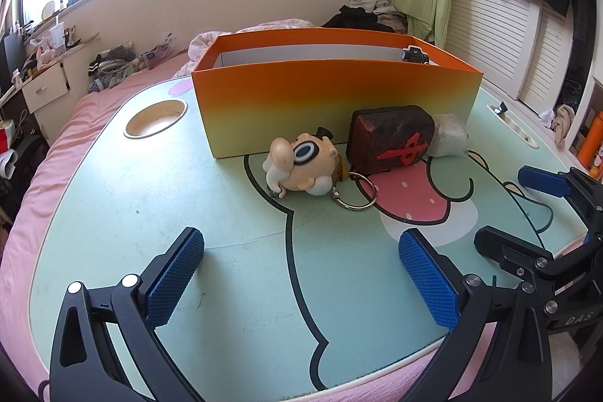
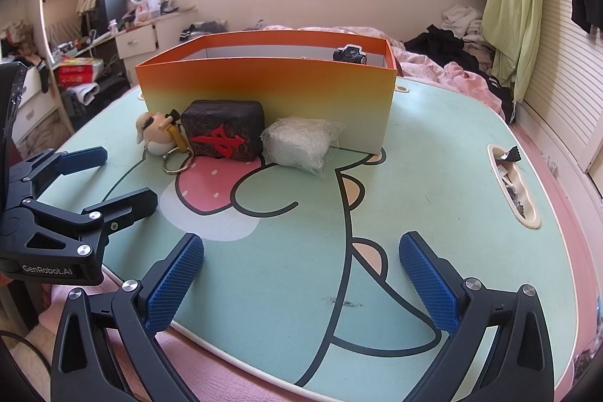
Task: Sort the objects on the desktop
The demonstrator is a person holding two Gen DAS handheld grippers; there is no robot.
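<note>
The tall orange-to-yellow cardboard box [image 1: 335, 100] hides its inside; only a small black toy's [image 1: 414, 54] top shows above the rim. Against its front wall lie the dark red-marked block [image 1: 390, 144], a half-hidden clear-wrapped white bundle [image 2: 299, 142] and the cartoon-head keychain [image 1: 301, 162]. Both the left gripper [image 1: 301, 274] and the right gripper [image 2: 301, 274] stand apart, empty.

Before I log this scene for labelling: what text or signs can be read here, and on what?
"GenRobot.AI": on the left gripper body, in the right wrist view.
"DAS": on the right gripper body, partly cut off.
Red Chinese character "中": on the dark mahjong-tile block.
Red box by the desk: print too blurred to read.
</note>
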